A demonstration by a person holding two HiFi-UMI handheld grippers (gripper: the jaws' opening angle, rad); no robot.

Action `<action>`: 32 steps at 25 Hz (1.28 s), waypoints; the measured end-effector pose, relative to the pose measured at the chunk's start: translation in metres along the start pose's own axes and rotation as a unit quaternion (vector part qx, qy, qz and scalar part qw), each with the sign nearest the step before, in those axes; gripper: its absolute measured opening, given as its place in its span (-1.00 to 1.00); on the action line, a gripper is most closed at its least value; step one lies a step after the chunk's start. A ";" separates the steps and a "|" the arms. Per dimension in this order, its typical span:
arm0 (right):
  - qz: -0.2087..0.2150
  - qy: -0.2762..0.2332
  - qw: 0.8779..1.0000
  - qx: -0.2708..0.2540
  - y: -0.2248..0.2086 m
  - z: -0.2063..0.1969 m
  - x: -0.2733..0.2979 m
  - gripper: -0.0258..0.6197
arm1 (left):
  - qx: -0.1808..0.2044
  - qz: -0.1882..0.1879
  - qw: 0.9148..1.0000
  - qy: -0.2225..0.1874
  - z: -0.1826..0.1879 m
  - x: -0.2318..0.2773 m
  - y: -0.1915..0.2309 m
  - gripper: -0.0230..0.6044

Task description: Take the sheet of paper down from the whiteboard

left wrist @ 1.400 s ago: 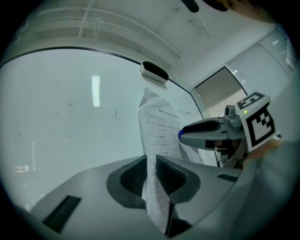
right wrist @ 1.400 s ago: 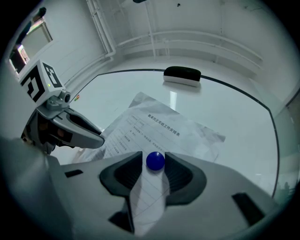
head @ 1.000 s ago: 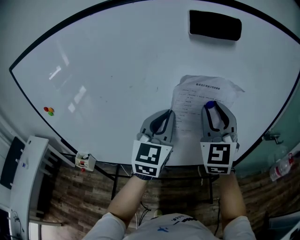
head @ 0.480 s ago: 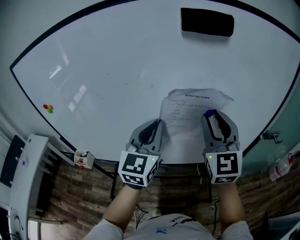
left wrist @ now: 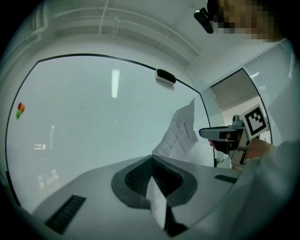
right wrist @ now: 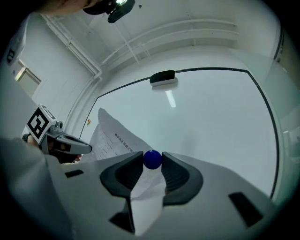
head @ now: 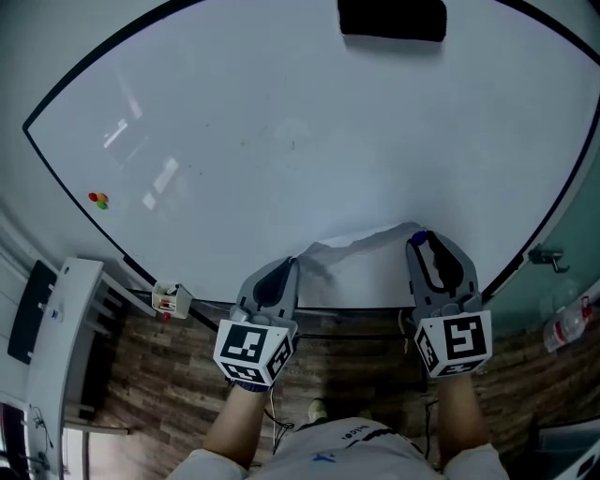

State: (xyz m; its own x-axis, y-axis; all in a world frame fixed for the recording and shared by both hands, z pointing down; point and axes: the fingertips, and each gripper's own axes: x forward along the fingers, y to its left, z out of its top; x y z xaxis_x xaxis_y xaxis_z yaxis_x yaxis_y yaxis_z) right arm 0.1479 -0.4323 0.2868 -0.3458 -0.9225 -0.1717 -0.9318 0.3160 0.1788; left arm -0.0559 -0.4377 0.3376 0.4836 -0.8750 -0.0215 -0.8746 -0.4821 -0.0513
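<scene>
Your left gripper (head: 285,269) is clamped on one edge of the sheet of paper (left wrist: 180,133), your right gripper (head: 422,244) pinches the opposite edge with a blue magnet (right wrist: 152,159), low before the whiteboard (head: 281,141), black eraser (head: 392,19) above, coloured magnets (head: 98,200) far left

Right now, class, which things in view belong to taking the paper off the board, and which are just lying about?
In the job: printed white paper sheet, large whiteboard, blue round magnet, left tongs, right tongs.
Lying about: black rectangular eraser, small coloured magnets, clear plastic bottle.
</scene>
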 end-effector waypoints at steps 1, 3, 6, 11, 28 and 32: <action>0.003 -0.001 1.000 0.010 0.000 -0.002 -0.002 -0.52 | 0.001 0.004 1.000 0.003 -0.002 -0.005 0.000 -0.89; 0.010 -0.003 1.000 0.028 0.001 -0.003 -0.006 -0.52 | 0.007 0.015 1.000 0.009 -0.005 -0.015 0.001 -0.89; 0.015 -0.009 0.999 0.049 0.000 -0.001 -0.010 -0.52 | 0.015 0.032 0.999 0.015 -0.007 -0.027 0.003 -0.89; 0.020 -0.020 0.998 0.057 0.002 0.005 -0.014 -0.52 | 0.040 0.048 0.998 0.018 -0.004 -0.039 0.006 -0.89; 0.047 -0.014 0.996 0.071 0.018 0.010 -0.010 -0.52 | 0.043 0.018 0.999 0.000 0.017 -0.026 -0.014 -0.89; 0.045 -0.009 0.997 0.065 0.016 0.007 -0.007 -0.52 | 0.041 0.016 0.999 -0.001 0.017 -0.023 -0.015 -0.89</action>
State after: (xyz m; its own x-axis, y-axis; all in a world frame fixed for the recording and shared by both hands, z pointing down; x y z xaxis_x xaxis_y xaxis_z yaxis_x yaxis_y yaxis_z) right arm 0.1351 -0.4190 0.2845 -0.4292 -0.8855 -0.1777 -0.9031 0.4242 0.0675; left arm -0.0535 -0.4102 0.3222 0.4550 -0.8901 -0.0262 -0.8842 -0.4481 -0.1323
